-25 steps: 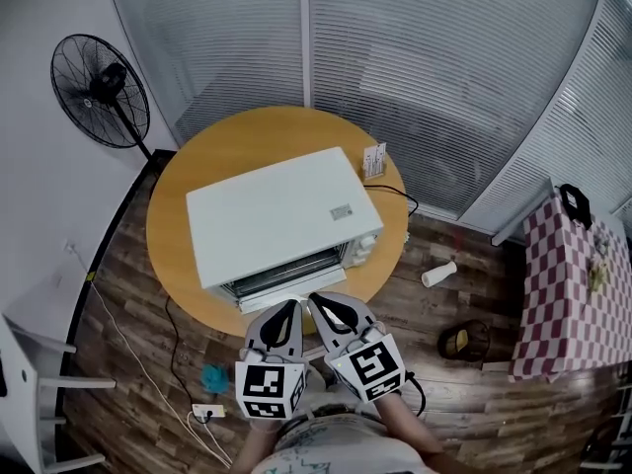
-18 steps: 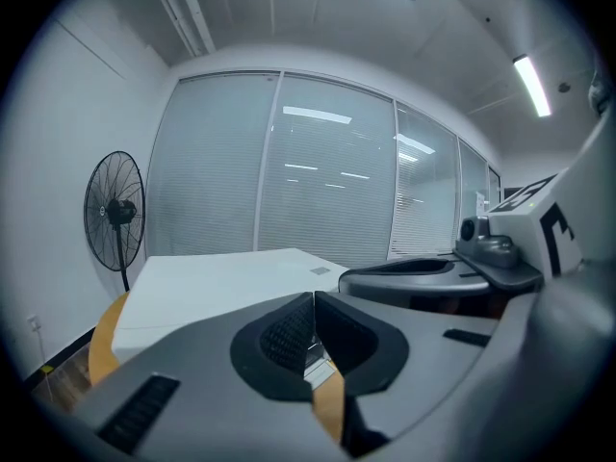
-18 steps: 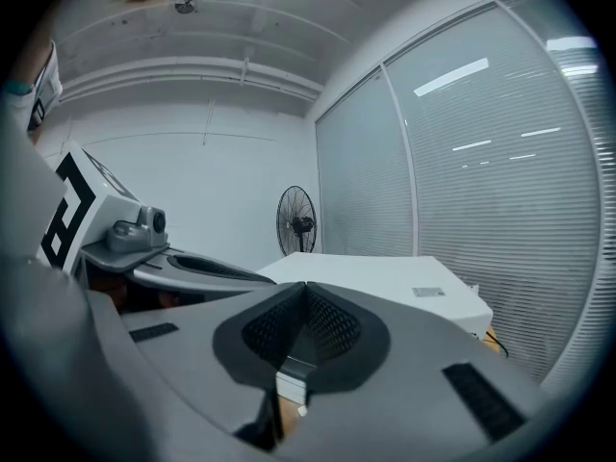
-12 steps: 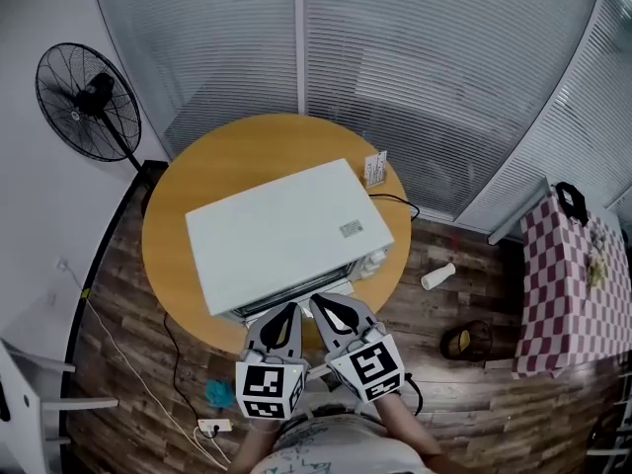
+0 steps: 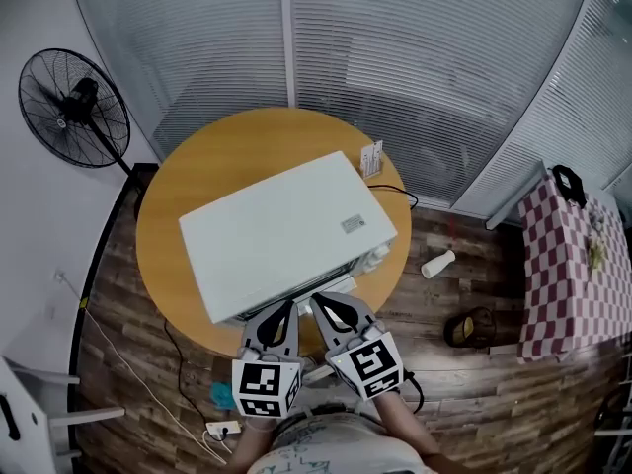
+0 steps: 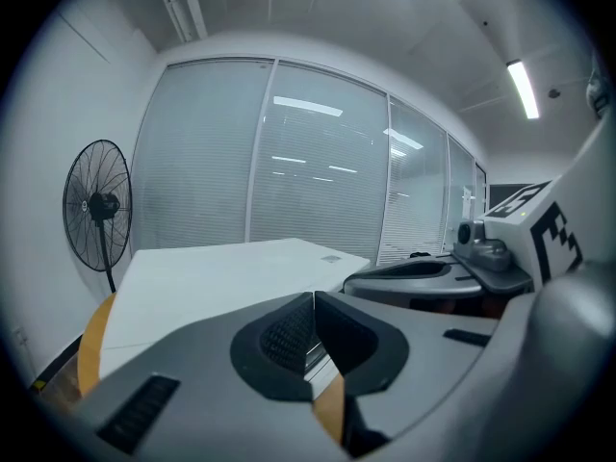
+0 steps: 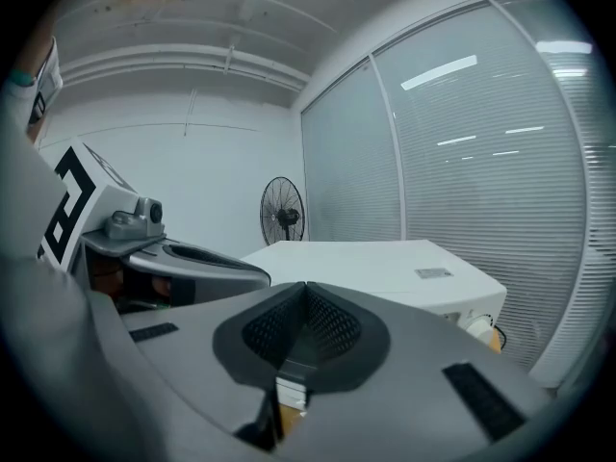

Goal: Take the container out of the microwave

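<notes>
A white microwave [image 5: 281, 230] stands on a round wooden table [image 5: 222, 151], its front facing me; the door looks closed and no container shows. My left gripper [image 5: 283, 307] and right gripper [image 5: 319, 302] hover side by side just before the microwave's front edge, both shut with nothing between the jaws. In the left gripper view the microwave's top [image 6: 231, 268] lies ahead beyond the closed left gripper [image 6: 314, 296]. In the right gripper view the microwave [image 7: 385, 263] sits ahead and the right gripper [image 7: 306, 287] is closed.
A black standing fan [image 5: 74, 112] is at the left. Glass walls with blinds run behind the table. A small card stand [image 5: 372, 158] sits on the table's far edge. A checkered table [image 5: 573, 265], a cup [image 5: 437, 264] on the floor, a bag [image 5: 466, 328] and a power strip [image 5: 219, 429] surround.
Both grippers have moved forward and slightly down toward the microwave's front. The view has shifted, so the microwave's front face is hidden under its top.
</notes>
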A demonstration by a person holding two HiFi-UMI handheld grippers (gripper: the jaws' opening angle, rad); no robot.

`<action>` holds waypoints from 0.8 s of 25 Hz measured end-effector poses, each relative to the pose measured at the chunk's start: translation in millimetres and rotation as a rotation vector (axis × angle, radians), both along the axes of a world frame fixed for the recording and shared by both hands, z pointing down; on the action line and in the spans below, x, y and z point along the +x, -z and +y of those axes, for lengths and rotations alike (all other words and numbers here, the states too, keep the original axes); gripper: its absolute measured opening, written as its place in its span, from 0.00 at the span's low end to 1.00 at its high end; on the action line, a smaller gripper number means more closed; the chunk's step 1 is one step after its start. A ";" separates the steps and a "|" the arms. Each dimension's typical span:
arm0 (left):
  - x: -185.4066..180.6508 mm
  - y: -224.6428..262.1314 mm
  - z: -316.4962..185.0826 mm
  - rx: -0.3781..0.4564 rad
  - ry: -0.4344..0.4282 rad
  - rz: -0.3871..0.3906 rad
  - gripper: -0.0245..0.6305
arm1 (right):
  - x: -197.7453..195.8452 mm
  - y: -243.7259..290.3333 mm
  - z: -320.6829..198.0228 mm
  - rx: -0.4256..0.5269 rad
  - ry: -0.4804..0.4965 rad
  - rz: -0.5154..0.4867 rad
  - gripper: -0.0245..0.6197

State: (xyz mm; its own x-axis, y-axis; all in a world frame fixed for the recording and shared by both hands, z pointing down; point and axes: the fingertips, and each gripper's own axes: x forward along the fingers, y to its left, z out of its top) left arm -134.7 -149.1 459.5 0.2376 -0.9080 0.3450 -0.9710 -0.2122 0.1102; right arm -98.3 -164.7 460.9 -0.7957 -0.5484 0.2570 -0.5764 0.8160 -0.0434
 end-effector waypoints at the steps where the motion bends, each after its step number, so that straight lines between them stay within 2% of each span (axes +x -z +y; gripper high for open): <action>1: -0.3 -0.8 -0.7 -0.002 -0.003 -0.002 0.06 | -0.2 -0.6 -1.1 0.000 -0.002 0.000 0.03; 12: 2.0 -5.8 -7.6 -0.019 -0.010 -0.006 0.06 | -4.4 -6.4 -14.5 0.006 0.021 0.032 0.03; 20: -0.5 -9.0 -8.8 -0.028 0.003 -0.006 0.06 | -4.8 -32.4 -12.8 -0.018 0.039 0.094 0.03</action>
State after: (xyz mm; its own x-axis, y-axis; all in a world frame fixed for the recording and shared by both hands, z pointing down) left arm -135.2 -157.9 468.5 0.2324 -0.8986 0.3721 -0.9724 -0.2058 0.1102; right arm -103.1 -177.5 493.3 -0.7886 -0.5118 0.3409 -0.5461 0.8377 -0.0059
